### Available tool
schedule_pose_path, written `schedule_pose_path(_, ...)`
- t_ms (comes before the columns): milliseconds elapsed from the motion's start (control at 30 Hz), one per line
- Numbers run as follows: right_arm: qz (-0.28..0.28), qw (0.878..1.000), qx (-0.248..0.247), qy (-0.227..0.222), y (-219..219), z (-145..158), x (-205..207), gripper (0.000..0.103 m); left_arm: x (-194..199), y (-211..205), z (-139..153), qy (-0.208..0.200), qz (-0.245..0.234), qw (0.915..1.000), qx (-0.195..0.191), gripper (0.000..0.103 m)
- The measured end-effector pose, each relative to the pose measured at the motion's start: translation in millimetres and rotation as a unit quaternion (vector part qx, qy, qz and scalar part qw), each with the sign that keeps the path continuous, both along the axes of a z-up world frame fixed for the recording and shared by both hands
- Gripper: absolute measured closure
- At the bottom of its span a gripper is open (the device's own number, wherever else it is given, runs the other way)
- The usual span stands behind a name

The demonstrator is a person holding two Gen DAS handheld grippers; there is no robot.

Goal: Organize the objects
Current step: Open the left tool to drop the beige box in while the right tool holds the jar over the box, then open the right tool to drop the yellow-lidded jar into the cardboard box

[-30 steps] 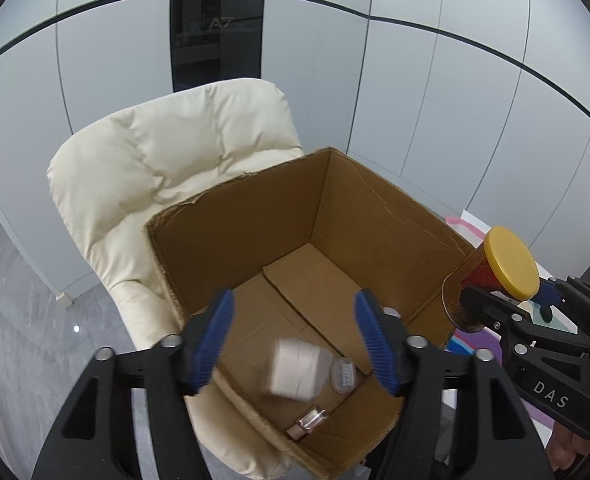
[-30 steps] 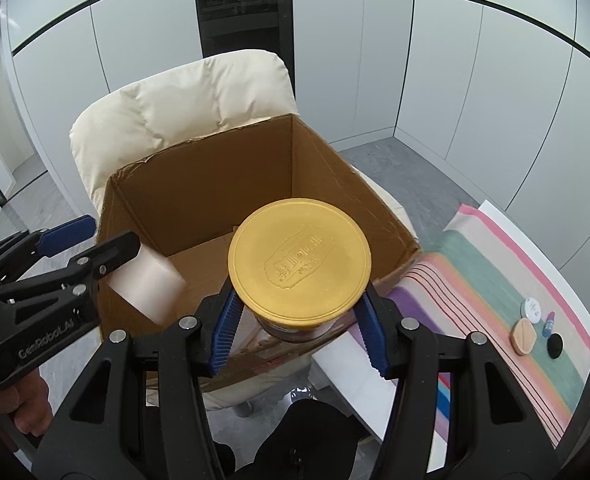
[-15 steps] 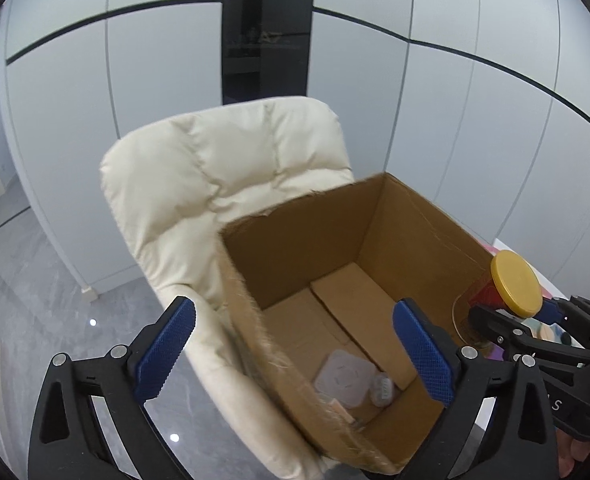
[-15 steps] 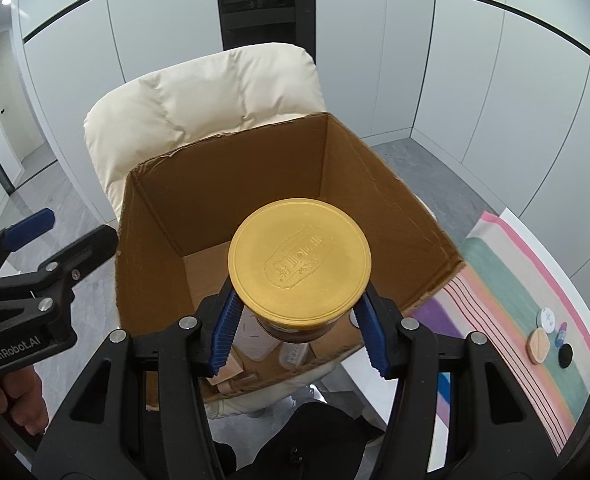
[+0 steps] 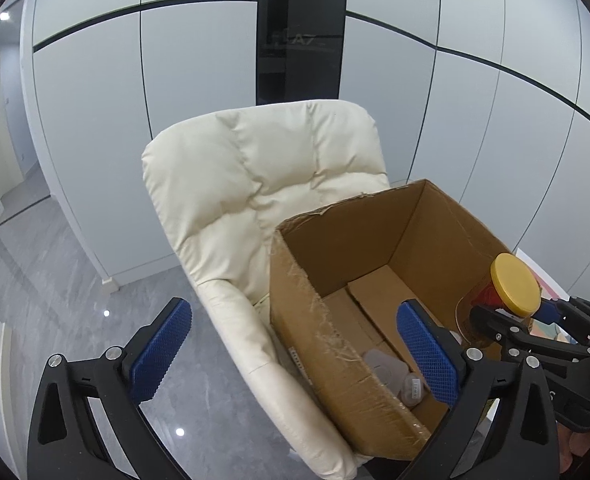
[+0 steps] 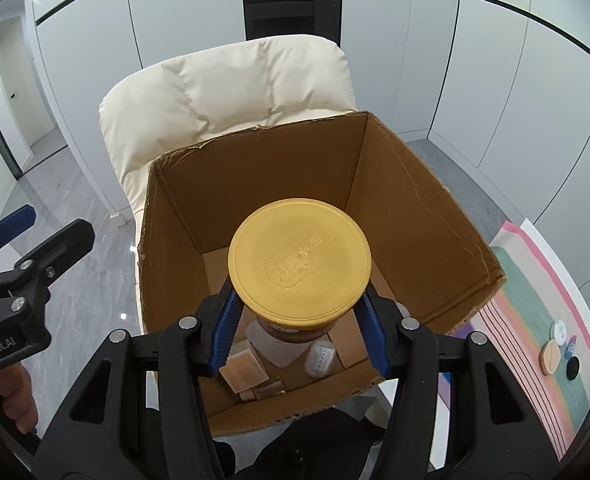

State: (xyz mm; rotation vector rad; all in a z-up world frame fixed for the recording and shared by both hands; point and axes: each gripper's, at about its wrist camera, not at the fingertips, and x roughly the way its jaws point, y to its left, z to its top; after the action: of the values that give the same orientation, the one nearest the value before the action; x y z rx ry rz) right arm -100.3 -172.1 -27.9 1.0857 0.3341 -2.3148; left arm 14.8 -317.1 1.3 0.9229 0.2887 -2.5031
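My right gripper [image 6: 298, 300] is shut on a clear jar with a yellow lid [image 6: 299, 258] and holds it above the open cardboard box [image 6: 435, 220]. In the left wrist view the jar [image 5: 511, 292] hangs at the box's right rim. My left gripper [image 5: 293, 308] sits beside the box's left wall; its jaws are opening, wide apart, with nothing held between them. On the box floor lie a white square item [image 5: 383, 364], a small bottle [image 6: 321, 356] and a tan block [image 6: 243, 370].
The box [image 5: 335, 240] rests on a cream padded chair [image 5: 255, 184]. At the right a striped cloth [image 6: 535, 320] carries a tan compact [image 6: 551, 356], a white disc [image 6: 559, 330], a black cap [image 6: 572, 368] and a tiny bottle [image 6: 571, 346]. Grey floor lies on the left.
The left gripper let go of the white square item, which dropped into the box, then opened wide and drew off to the left. The right gripper carried the jar over the box.
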Motion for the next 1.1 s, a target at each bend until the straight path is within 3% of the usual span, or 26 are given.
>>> schedule_pose_path(167, -0.001, 1.000, 0.004, -0.007, -4, -5, -2, 0.042, 1, -4, -2, -0.003, 0.002, 1.0000, 0.001, 0.000)
schedule_pose_path(333, -0.009, 1.000, -0.015, 0.008, 3, 2, -2, 0.012, 2, -6, -5, -0.009, 0.009, 0.9999, 0.001, 0.000)
schedule_pose_path(433, -0.014, 1.000, -0.018, 0.013, 5, 5, -4, 0.007, 1, -8, -7, -0.012, 0.011, 0.9999, 0.005, 0.000)
schedule_pose_path(667, -0.030, 0.999, -0.018, 0.010, 19, 5, -10, 0.000, -4, 1, -8, -0.013, 0.005, 0.9999, 0.002, 0.000)
schedule_pose_path(1100, -0.041, 0.999, -0.018, 0.025, 52, 10, -11, 0.000, -24, 25, -6, -0.014, -0.013, 0.9998, 0.001, 0.000)
